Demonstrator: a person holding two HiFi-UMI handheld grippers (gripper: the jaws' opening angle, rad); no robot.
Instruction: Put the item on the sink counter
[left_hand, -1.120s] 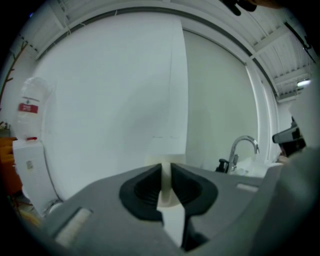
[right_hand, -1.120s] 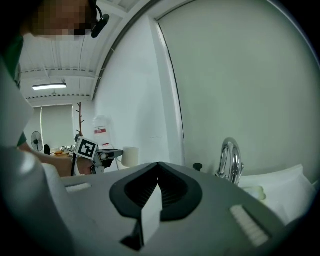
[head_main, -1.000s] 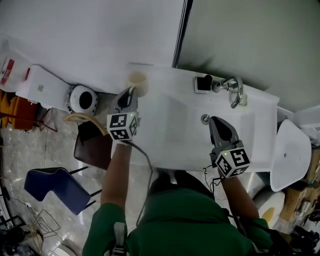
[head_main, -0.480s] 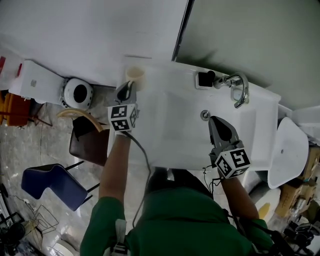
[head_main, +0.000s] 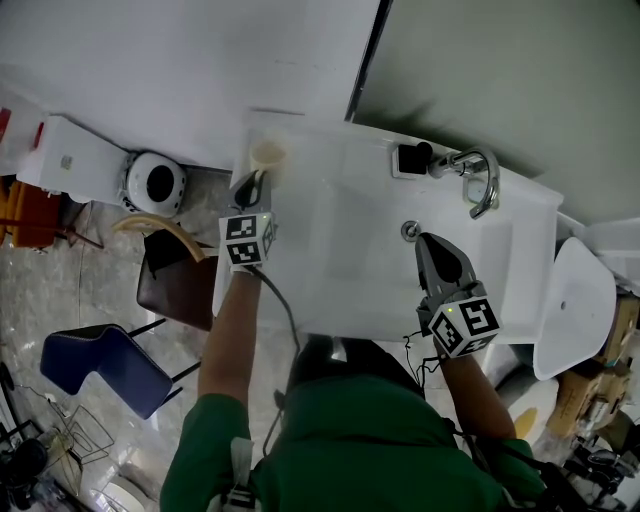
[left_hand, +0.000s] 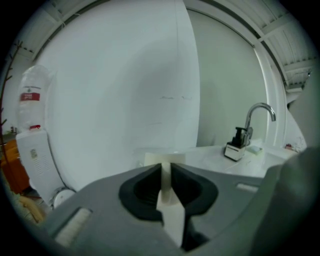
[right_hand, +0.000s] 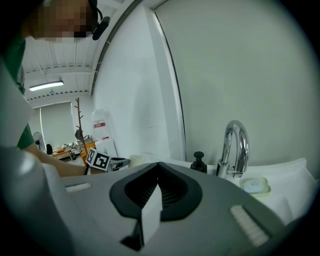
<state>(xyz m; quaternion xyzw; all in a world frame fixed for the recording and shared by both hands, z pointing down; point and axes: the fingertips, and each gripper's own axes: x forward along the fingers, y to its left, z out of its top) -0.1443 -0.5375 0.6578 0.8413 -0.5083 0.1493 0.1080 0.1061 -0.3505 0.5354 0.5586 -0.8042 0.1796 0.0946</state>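
A cream paper cup (head_main: 268, 155) is at the back left corner of the white sink counter (head_main: 340, 270). My left gripper (head_main: 251, 184) is shut on the cup's near wall. In the left gripper view the cup (left_hand: 165, 159) shows as a pale strip pinched between the dark jaws of that gripper (left_hand: 165, 167). Whether the cup's base rests on the counter I cannot tell. My right gripper (head_main: 432, 243) hovers over the basin near the drain (head_main: 410, 231); in its own view the right gripper (right_hand: 158, 167) is shut with nothing in it.
A chrome faucet (head_main: 478, 180) and a black-topped soap dispenser (head_main: 408, 160) stand at the counter's back right, with a soap dish (right_hand: 254, 186) beside them. A second white basin (head_main: 575, 300) is to the right. A brown seat (head_main: 175, 290) and a blue chair (head_main: 100, 370) stand on the floor at left.
My left gripper has come down with the cup toward the counter's back left corner. The right gripper has stayed over the basin.
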